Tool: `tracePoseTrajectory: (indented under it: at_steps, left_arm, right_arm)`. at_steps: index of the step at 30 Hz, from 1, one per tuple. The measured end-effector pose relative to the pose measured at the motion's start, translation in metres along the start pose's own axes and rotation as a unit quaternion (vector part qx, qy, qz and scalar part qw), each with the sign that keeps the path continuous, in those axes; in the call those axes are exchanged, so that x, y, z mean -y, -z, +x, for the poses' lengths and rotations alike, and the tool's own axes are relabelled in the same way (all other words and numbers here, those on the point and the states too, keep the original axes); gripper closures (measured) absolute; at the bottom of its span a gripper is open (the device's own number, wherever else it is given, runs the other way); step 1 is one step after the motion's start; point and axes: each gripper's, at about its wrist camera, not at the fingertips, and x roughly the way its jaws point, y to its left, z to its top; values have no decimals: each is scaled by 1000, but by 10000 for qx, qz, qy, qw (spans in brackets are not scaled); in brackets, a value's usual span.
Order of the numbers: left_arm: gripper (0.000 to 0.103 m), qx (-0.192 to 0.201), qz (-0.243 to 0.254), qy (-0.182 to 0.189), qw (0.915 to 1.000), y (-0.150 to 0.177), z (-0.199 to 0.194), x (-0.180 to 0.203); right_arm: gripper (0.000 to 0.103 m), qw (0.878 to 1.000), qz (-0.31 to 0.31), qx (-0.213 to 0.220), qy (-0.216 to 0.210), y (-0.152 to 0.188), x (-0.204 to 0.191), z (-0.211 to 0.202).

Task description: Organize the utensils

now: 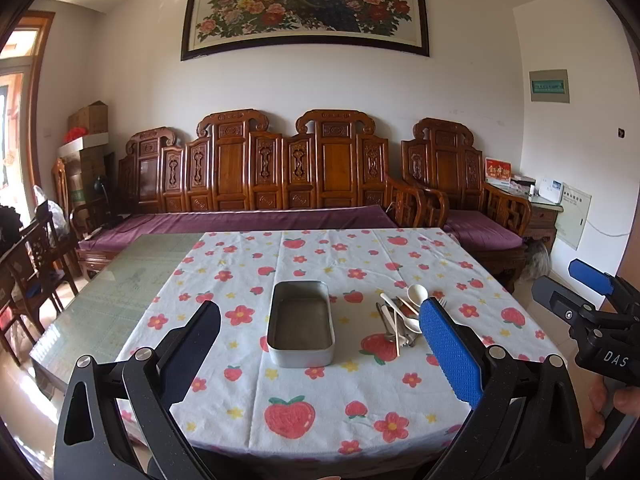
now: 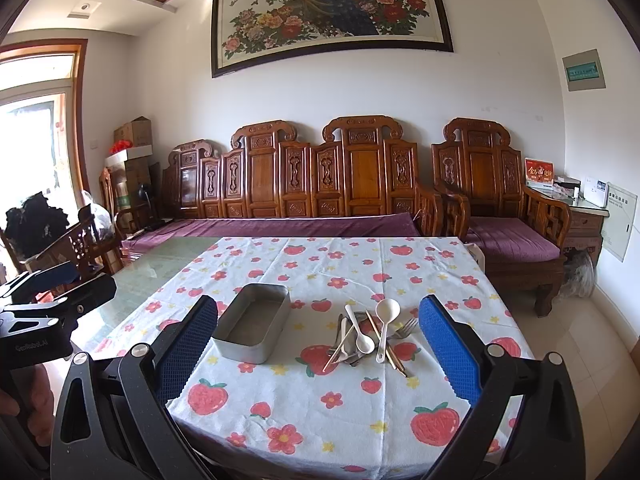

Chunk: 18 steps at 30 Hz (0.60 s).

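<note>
Left wrist view: both tongs (image 1: 320, 344) (image 2: 318, 340) gape apart, empty, above tin (image 1: 301, 326) and utensils (image 1: 400, 316).

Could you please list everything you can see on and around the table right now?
Metal tin: one, grey, empty, on the tablecloth, left of the pile.
Utensil pile: one heap, white spoons, wooden chopsticks, metal fork; exact count unclear.
Tablecloth: one, white with strawberries, on the glass-topped table.
Wooden sofa: one, carved, purple cushion, behind the table.
Peacock painting: one, on the wall.
Left gripper: open, empty.
Right gripper: open, empty.
</note>
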Motion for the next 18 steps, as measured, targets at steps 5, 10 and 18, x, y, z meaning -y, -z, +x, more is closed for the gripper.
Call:
tracePoseTrajectory:
  at_steps: [5, 10, 18]
  left_arm:
    - [7, 1, 7, 7, 10000, -4, 0, 2]
    - [7, 6, 8, 5, 10000, -6, 0, 4]
    - [7, 16, 6, 5, 10000, -4, 0, 3]
  right_arm:
    - [2, 10000, 8, -2, -5, 0, 0, 0]
    - [3, 10000, 10, -5, -6, -2, 0, -1]
    - [3, 10000, 6, 12, -5, -1, 1, -2]
